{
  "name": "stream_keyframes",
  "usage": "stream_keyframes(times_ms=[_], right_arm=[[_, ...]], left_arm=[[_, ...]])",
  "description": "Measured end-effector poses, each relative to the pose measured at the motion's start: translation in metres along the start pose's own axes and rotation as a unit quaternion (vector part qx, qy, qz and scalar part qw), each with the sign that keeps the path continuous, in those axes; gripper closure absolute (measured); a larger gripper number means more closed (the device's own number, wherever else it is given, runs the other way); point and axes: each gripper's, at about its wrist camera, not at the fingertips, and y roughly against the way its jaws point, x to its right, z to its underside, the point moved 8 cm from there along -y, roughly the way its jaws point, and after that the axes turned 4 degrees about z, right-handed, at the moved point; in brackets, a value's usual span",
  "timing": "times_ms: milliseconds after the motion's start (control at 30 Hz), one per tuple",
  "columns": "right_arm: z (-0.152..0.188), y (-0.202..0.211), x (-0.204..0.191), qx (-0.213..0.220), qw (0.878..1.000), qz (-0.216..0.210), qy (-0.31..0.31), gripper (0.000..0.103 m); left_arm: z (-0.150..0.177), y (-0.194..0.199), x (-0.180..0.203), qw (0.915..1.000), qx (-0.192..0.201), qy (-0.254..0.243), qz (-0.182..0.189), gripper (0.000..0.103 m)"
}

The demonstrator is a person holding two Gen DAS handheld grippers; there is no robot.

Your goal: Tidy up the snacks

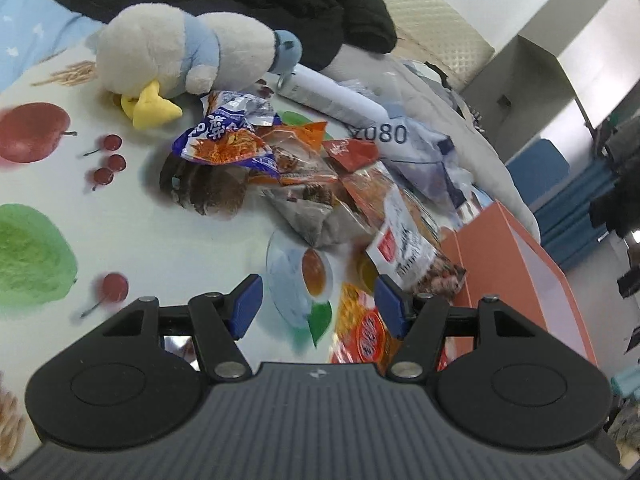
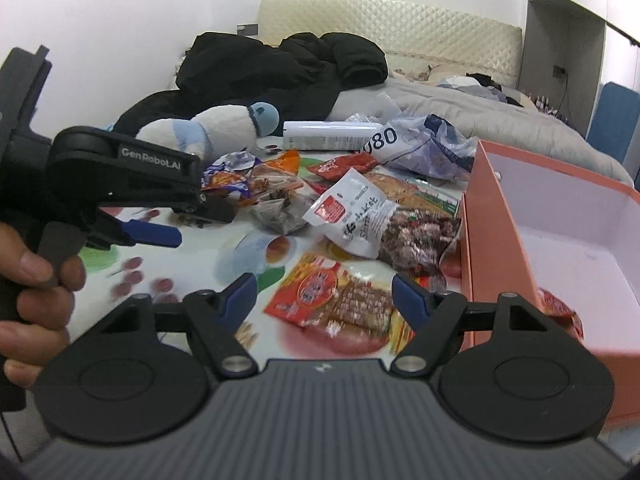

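From the left wrist, the left gripper [image 1: 318,304] hangs with its blue-padded jaws apart and nothing between them, above a fruit-printed plastic tablecloth [image 1: 168,236]. The heap of crinkly foil snack packets [image 1: 304,176] lies ahead and to its right, running diagonally toward the open orange cardboard box [image 1: 516,264] at the right edge. A white and brown packet with a red label [image 1: 408,248] lies nearest, just beyond the right pad.

From the right wrist, the right gripper [image 2: 322,298] also stands open and empty. A flat orange-red packet of wrapped bars [image 2: 336,300] lies directly under and between its pads, long axis running crosswise. The box wall sits just to the right. I'd judge the right hand closer to both this packet and the box.
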Motion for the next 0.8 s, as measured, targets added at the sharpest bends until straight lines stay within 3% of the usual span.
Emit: stream_keyframes(times_ms=[100,167,367,400,467,633,700,800], right_arm=[[-0.004,-0.018,0.0,0.001,1.0,0.012,0.013,0.027],[-0.007,-0.031,0.0,0.002,1.0,0.017,0.016,0.027],[-0.011,-0.074,-0.012,0.02,0.997,0.038,0.068,0.027],[-0.012,-0.08,-0.015,0.022,0.996,0.038,0.08,0.028],[-0.014,-0.09,-0.022,0.026,0.994,0.037,0.104,0.038],[-0.017,-0.116,-0.036,0.032,0.985,0.052,0.161,0.038],[-0.017,-0.126,-0.039,0.039,0.981,0.062,0.179,0.039],[-0.016,-0.139,-0.04,0.045,0.975,0.081,0.204,0.039]], left_arm=[[-0.013,-0.013,-0.01,0.9998,0.011,0.016,-0.006,0.036],[-0.024,-0.019,-0.02,0.9982,0.04,0.043,-0.011,0.036],[-0.05,-0.042,-0.05,0.9844,0.093,0.149,0.004,0.036],[-0.053,-0.046,-0.054,0.9825,0.095,0.16,0.006,0.036],[-0.06,-0.053,-0.062,0.9806,0.094,0.172,-0.005,0.037],[-0.078,-0.067,-0.076,0.9771,0.099,0.188,-0.005,0.037],[-0.08,-0.073,-0.081,0.9767,0.097,0.191,-0.015,0.042],[-0.081,-0.083,-0.088,0.9757,0.083,0.202,-0.022,0.056]])
